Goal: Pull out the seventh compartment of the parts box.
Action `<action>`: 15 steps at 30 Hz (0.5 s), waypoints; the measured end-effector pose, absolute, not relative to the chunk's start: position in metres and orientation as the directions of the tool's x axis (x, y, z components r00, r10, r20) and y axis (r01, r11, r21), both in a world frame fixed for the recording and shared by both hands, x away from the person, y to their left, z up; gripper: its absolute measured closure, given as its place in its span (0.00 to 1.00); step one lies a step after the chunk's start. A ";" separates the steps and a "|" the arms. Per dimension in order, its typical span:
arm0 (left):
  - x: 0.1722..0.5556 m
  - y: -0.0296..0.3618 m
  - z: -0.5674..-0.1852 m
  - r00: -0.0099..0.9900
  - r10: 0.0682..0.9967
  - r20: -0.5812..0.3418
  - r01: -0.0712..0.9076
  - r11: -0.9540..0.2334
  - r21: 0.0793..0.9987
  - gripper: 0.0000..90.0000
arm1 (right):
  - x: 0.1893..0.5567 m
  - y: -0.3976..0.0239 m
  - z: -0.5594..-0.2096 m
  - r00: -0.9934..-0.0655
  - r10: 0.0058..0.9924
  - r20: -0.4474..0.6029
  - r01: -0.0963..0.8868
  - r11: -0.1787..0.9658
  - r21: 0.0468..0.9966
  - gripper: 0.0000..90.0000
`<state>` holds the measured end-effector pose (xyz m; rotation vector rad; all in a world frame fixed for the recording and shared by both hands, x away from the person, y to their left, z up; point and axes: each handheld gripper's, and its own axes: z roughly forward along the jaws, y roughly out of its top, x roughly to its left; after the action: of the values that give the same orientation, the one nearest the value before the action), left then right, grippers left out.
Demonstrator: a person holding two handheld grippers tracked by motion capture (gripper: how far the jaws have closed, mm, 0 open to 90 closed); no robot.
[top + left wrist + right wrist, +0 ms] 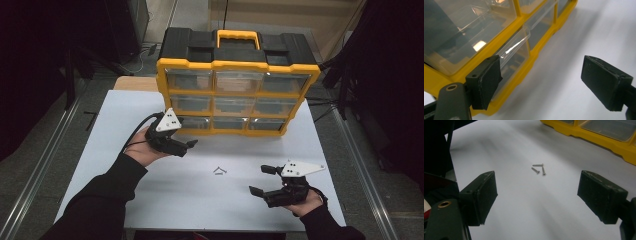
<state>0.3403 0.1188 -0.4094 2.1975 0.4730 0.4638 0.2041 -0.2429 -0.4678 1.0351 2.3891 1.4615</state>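
Three slim metal screws (538,168) lie near the glossy yellow-framed organizer (235,92).

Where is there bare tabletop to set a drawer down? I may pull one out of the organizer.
The white table is bare left of the left gripper, and between the screws and the near edge. It is crowded along the foot of the organizer and around the right gripper.

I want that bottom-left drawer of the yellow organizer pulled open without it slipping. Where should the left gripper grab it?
Probably the clear lip along the top front of the bottom-left drawer. It juts out from the yellow frame, so one pad can go behind it. Bring the open left gripper in from the front, jaws straddling the lip, then pull straight out.
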 end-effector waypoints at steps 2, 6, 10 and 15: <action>0.339 0.117 -0.410 0.859 0.458 0.230 0.136 -0.636 0.759 0.18 | 0.204 -0.243 -0.468 -0.748 0.628 0.216 0.477 0.282 0.833 0.19; 0.336 0.114 -0.410 0.857 0.413 0.308 0.081 -0.699 0.711 0.18 | 0.204 -0.243 -0.468 -0.746 0.631 0.212 0.477 0.284 0.832 0.19; 0.335 0.113 -0.409 0.846 0.389 0.366 0.044 -0.734 0.678 0.18 | 0.204 -0.243 -0.468 -0.748 0.631 0.208 0.475 0.289 0.831 0.19; 0.336 0.112 -0.406 0.837 0.383 0.391 0.030 -0.745 0.666 0.18 | 0.205 -0.243 -0.469 -0.747 0.630 0.209 0.478 0.291 0.829 0.19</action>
<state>0.3360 0.1121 -0.4061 2.3368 0.2995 0.6810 0.2048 -0.2428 -0.4689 1.0369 2.3933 1.4487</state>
